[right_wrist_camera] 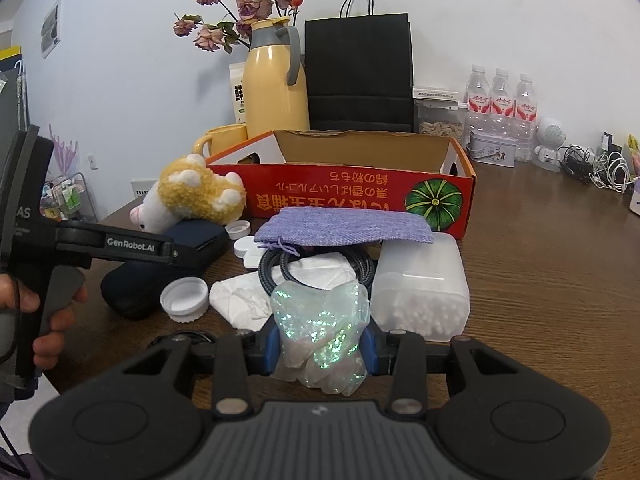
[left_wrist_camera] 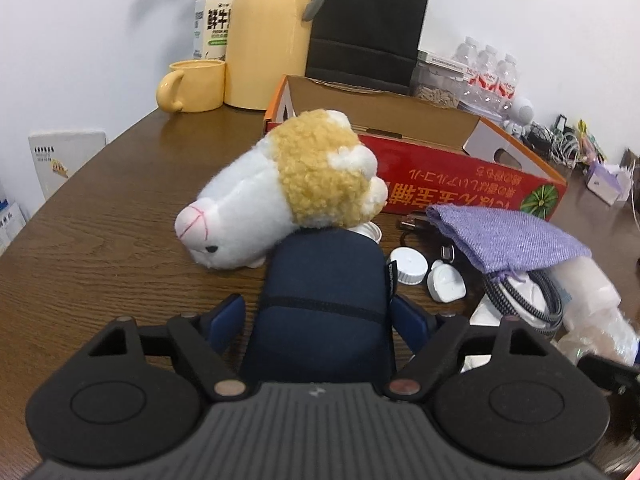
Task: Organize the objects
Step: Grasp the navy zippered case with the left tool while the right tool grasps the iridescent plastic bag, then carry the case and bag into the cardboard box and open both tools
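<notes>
My left gripper (left_wrist_camera: 322, 312) is shut on a navy blue zippered pouch (left_wrist_camera: 324, 292) lying on the brown table; it also shows in the right wrist view (right_wrist_camera: 192, 240). A white and tan plush toy (left_wrist_camera: 288, 188) leans on the pouch's far end. My right gripper (right_wrist_camera: 322, 344) is shut on a crumpled iridescent plastic bag (right_wrist_camera: 324, 332). Behind the clutter stands an open red cardboard box (right_wrist_camera: 360, 196), also in the left wrist view (left_wrist_camera: 460, 164). A purple cloth pouch (right_wrist_camera: 344, 228) lies in front of the box.
White jar lids (right_wrist_camera: 184, 298), a braided cable (right_wrist_camera: 276, 268), tissue (right_wrist_camera: 240, 300) and a clear tub of cotton swabs (right_wrist_camera: 420, 284) crowd the table. A yellow jug (right_wrist_camera: 276, 80), yellow mug (left_wrist_camera: 196, 84), black paper bag (right_wrist_camera: 360, 72) and water bottles (right_wrist_camera: 500, 100) stand at the back wall.
</notes>
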### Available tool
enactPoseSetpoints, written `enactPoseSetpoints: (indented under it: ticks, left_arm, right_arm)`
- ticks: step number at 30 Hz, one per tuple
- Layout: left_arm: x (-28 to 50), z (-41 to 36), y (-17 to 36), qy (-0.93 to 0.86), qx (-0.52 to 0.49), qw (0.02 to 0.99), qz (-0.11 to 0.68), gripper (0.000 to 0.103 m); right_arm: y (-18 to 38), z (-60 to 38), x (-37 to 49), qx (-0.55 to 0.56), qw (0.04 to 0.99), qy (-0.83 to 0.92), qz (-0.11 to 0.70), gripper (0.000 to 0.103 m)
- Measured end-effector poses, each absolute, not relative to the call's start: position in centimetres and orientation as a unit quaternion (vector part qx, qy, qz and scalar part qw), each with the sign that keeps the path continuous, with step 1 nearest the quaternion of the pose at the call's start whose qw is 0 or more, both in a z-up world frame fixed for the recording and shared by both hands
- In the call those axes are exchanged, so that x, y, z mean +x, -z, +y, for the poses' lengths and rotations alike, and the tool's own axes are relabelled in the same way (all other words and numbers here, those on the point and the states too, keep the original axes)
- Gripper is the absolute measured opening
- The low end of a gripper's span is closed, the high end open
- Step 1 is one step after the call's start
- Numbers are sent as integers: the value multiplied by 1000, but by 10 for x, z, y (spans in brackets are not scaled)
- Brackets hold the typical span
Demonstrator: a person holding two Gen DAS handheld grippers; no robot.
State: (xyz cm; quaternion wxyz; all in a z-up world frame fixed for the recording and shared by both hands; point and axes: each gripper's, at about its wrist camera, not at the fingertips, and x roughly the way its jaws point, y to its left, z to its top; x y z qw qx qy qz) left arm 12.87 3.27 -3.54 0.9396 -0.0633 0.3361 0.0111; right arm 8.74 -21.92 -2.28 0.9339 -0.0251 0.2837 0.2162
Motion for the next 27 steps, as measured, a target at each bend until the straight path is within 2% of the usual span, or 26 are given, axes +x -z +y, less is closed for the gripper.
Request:
enactPoseSetpoints:
  ticks: [4, 5, 9, 17, 27]
  left_arm:
    - [133, 21, 37, -16, -21, 939, 342, 80]
    - [134, 19, 37, -14, -15, 939, 342, 73]
    - [134, 17, 33, -10, -13, 940, 341, 64]
    - [111, 17, 10, 9, -24, 945, 327, 63]
    - [108, 3, -71, 61, -26, 962, 266, 63]
  right_arm:
    - [23, -219, 87, -26, 934, -217, 282, 38]
    - [23, -219, 87, -26, 934, -217, 281, 38]
    - [19, -219, 86, -28, 936, -216, 275, 38]
    - [2, -223, 84, -36, 944, -214, 247, 38]
    - [-46, -229, 108, -39, 956, -210, 199, 38]
